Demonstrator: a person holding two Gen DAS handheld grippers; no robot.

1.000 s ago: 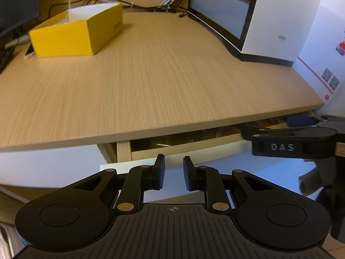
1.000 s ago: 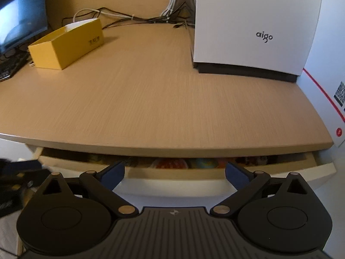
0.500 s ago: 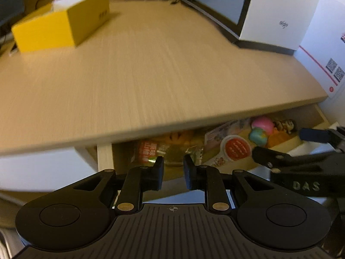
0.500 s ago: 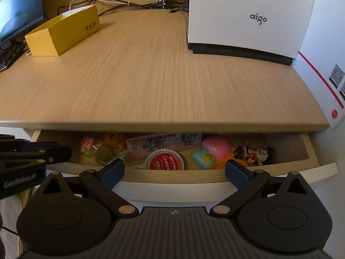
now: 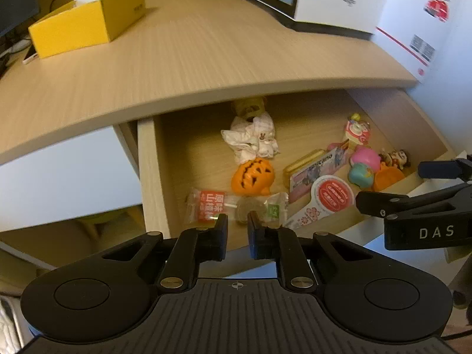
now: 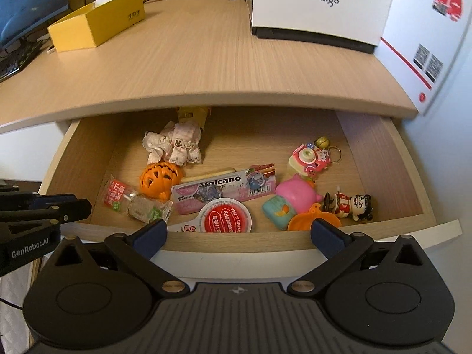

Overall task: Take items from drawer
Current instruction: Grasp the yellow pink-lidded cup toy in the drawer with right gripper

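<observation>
Since a second ago, drawer [image 6: 383, 159] has slid well out beneath desk [image 6: 206, 59]. Left gripper [image 5: 237, 221] closing, nothing between; right gripper [image 6: 239, 230] spread wide, empty. Toys and snack packets [image 6: 129, 197] lie inside. Yellow box [image 6: 97, 23] rests far-left.

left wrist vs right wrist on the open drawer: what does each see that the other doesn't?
Left wrist only: the left claw, nearly closed and closing with nothing between its fingers, above the drawer's front edge near the clear candy wrappers.

Right wrist only: the right claw spread wide and empty, the "Lucky" label on the cloth doll, the aigo logo, and a monitor at far left.

Both: the open drawer, orange pumpkin, Volcano packet, red round lid, pink toy, yellow box.
</observation>
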